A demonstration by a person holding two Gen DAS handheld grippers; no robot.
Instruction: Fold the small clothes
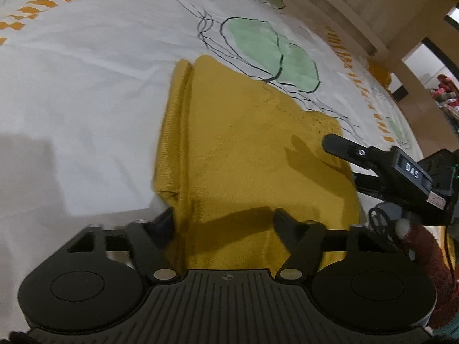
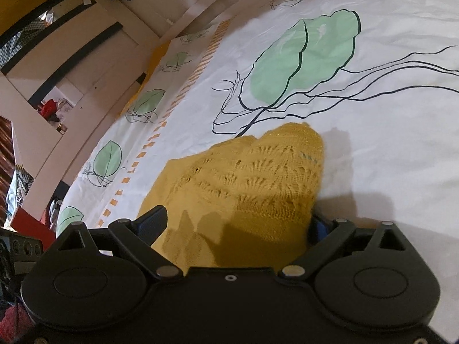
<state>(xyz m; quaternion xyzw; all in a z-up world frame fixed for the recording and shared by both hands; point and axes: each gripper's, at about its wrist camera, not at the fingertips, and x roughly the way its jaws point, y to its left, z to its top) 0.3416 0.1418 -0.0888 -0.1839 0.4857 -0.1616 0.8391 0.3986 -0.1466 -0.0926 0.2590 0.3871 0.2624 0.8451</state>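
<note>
A mustard-yellow knitted garment (image 1: 243, 143) lies folded on the white bed cover (image 1: 86, 100), with a doubled edge along its left side. My left gripper (image 1: 224, 218) hovers low over its near end. Its jaws are spread, one fingertip (image 1: 166, 218) at the folded left edge and the other resting over the cloth. The right gripper (image 1: 347, 157) reaches in from the right at the garment's lacy corner. In the right wrist view that lace-patterned part (image 2: 258, 177) bulges between the wide-spread fingers of the right gripper (image 2: 235, 223). The cloth partly hides its right fingertip.
The bed cover (image 2: 387, 157) is printed with green leaf shapes (image 2: 301, 57), black lines and an orange dashed border. A pale wooden bed frame (image 2: 94, 66) runs along the far edge. A dark-red sleeve (image 1: 430, 255) shows at the right of the left wrist view.
</note>
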